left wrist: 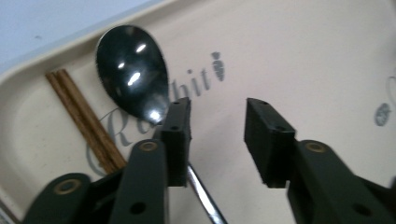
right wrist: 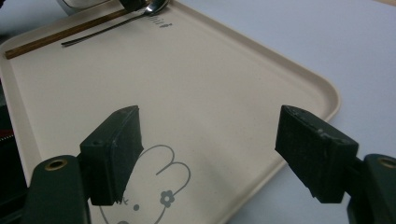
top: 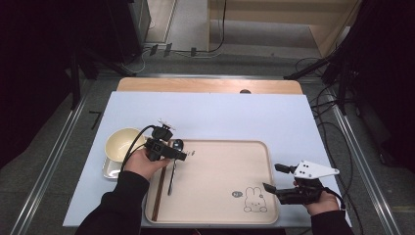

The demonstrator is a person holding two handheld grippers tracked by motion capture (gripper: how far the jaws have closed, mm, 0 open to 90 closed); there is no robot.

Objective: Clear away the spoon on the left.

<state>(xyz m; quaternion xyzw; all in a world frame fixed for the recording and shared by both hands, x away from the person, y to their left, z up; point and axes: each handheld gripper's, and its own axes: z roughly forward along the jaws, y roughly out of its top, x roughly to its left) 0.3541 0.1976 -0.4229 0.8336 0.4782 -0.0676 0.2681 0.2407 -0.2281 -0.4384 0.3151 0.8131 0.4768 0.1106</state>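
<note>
High view: the left claw [top: 188, 155] hovers at the upper left corner of the beige plastic tray [top: 266, 161], just over the shiny metal spoon [top: 173, 164], which lies flat on the tray beside a pair of brown wooden chopsticks [top: 159, 193]. A cream bowl [top: 122, 143] on a small square dish [top: 110, 170] stands left of the tray on the pale blue table [top: 220, 117]. The right claw [top: 268, 178] idles open at the tray's right edge, holding nothing.

Left gripper view: the left claw [left wrist: 217, 135] stands parted, with the spoon [left wrist: 133, 70] neck passing under one jaw rather than between the two; nothing is pinched. Judged as a release, the step is done well by lifting straight up with the jaws kept apart, so the handle is not dragged against the chopsticks [left wrist: 84, 116].

Right gripper view: the open right claw [right wrist: 210, 154] frames the tray's printed rabbit [right wrist: 159, 182]; the spoon handle [right wrist: 107, 29] and chopsticks [right wrist: 60, 32] lie parallel and close together, a relation less clear from above.
</note>
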